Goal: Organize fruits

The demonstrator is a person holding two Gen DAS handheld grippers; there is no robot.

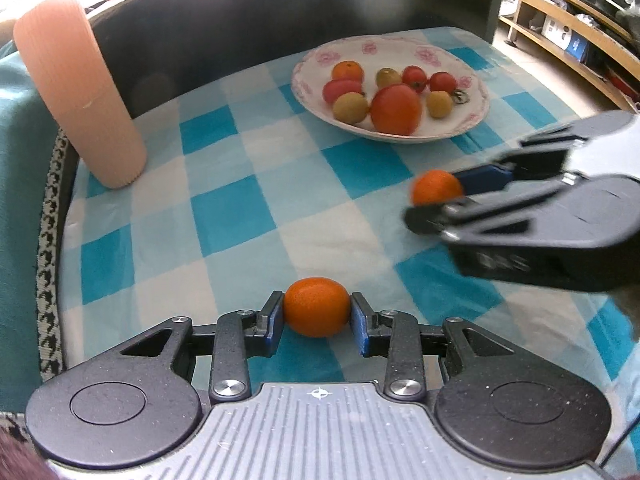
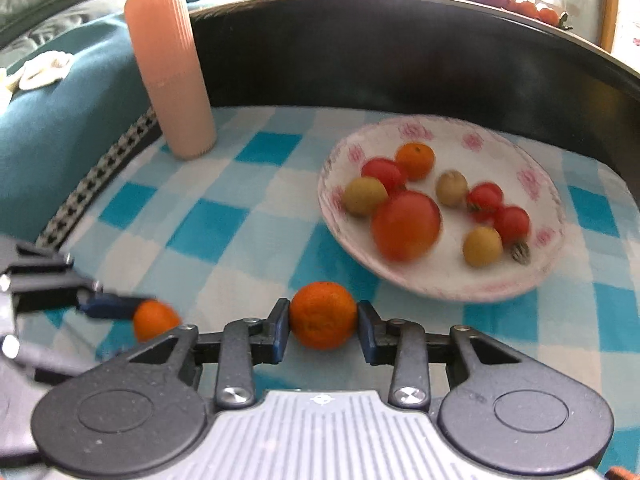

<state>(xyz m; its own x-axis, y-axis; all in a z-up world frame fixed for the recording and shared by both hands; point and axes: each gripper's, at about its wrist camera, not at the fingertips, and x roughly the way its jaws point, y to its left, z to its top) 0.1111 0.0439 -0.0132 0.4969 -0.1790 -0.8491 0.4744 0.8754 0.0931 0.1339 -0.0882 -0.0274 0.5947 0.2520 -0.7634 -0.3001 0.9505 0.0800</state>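
Note:
My left gripper (image 1: 317, 314) is shut on a small orange (image 1: 317, 307) just above the checked cloth. My right gripper (image 2: 323, 322) is shut on another small orange (image 2: 323, 315). In the left wrist view the right gripper (image 1: 440, 196) enters from the right with its orange (image 1: 435, 186). In the right wrist view the left gripper (image 2: 140, 316) enters from the left with its orange (image 2: 154, 320). A white floral plate (image 1: 476, 114) (image 2: 536, 276) at the back holds a large tomato (image 1: 396, 109) (image 2: 406, 225), a small orange (image 1: 348, 71), cherry tomatoes and yellowish fruits.
A tall ribbed pink cylinder (image 1: 80, 88) (image 2: 172, 68) stands at the back left of the blue-and-white checked cloth (image 1: 240, 208). A dark curved wall (image 1: 260, 20) rims the table behind. A teal cushion (image 2: 60, 120) lies to the left. Wooden shelves (image 1: 580, 20) stand at the right.

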